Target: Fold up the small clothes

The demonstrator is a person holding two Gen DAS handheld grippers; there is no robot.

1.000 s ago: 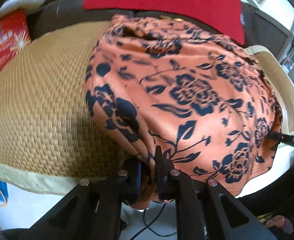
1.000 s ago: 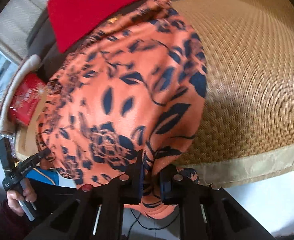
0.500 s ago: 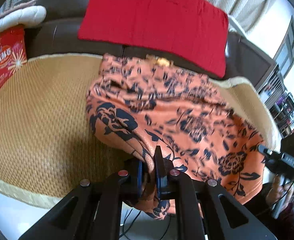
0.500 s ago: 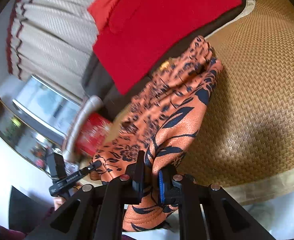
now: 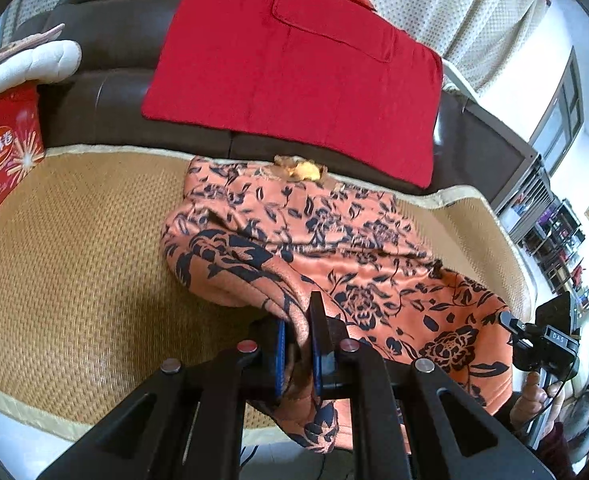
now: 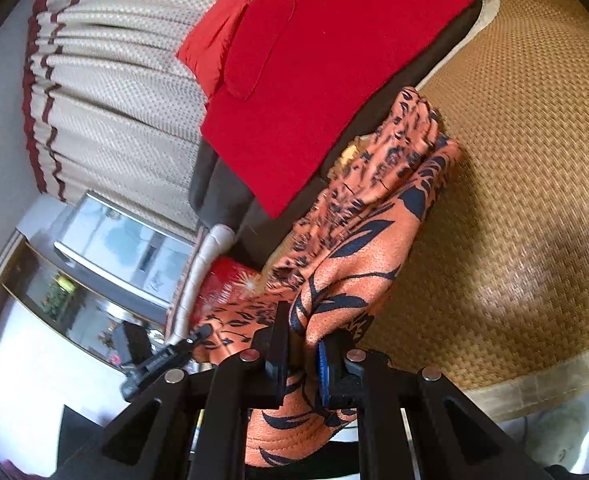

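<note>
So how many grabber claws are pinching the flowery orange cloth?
2. The left gripper pinches the near edge of the orange cloth over the woven mat. The right gripper pinches another part of that edge, seen at the far right in the left view.

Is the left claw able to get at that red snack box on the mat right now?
Probably not: the left claw is shut on the floral garment, and the red snack box sits far left across the woven mat.
</note>
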